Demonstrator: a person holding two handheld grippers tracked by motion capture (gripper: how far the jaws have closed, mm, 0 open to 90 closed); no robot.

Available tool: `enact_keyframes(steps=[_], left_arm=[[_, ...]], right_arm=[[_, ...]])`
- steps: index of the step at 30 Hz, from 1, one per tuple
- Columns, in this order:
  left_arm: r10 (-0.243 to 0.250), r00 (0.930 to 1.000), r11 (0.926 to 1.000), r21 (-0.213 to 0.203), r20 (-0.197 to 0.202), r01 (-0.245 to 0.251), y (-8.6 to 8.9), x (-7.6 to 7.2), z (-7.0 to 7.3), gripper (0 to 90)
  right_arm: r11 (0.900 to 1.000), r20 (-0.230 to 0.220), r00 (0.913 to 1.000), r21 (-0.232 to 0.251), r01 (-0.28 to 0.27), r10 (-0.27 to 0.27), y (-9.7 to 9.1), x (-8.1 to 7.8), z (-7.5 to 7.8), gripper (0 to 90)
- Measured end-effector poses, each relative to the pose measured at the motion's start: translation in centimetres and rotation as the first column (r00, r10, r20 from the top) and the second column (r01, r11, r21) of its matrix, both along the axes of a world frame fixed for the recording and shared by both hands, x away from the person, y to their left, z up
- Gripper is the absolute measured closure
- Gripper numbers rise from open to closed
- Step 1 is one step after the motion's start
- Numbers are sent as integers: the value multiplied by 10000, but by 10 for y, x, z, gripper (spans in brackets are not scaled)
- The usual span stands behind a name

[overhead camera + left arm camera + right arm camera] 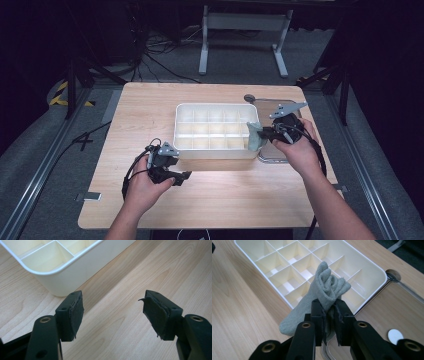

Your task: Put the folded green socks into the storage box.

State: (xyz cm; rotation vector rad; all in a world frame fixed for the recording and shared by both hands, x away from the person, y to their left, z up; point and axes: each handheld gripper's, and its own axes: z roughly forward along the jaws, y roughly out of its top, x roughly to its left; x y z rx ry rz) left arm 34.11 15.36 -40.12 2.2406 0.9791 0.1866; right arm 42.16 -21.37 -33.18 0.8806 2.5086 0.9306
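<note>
A white divided organizer box [216, 130] [287, 262] with several small compartments stands in the middle of the wooden table. My right gripper [263, 134] [329, 308] is shut on a rolled grey sock [325, 287] [254, 136], held at the box's right end over its rim. The sock's loose end hangs down beside the box wall. My left gripper [181, 177] [112, 312] is open with nothing between its jaws, low over the bare table in front of the box's near left corner [50, 267].
A clear tray [281, 150] [397, 307] with a wooden floor lies right of the box, a small white disc [395, 336] inside it. A round hole [249, 98] is in the tabletop behind the tray. Bare wood stretches along the front of the table [235, 200].
</note>
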Motion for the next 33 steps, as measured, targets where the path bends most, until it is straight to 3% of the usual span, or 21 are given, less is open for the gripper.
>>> enact_keyframes(steps=[7,12,19,24,33], left_arm=[[227,9997,9997,-47,38,-227,10,-3,1,334],[324,9994,9995,-15,74,-324,14,-6,1,334],[569,9983,9984,-57,92,-569,21,-11,0,333],[761,9971,9971,6,17,-761,29,-16,-1,331],[877,9961,9961,53,-59,-876,35,-22,-2,327]], right_arm=[[9990,-154,9994,-331,295,-301,0,16,7,788],[9966,-15,9999,-802,163,-165,5,24,9,789],[9905,-396,9992,-1376,-64,10,18,39,3,788],[9761,-653,9977,-2151,-297,159,24,46,-7,789],[9500,-795,9956,-3037,-721,501,36,53,-23,789]])
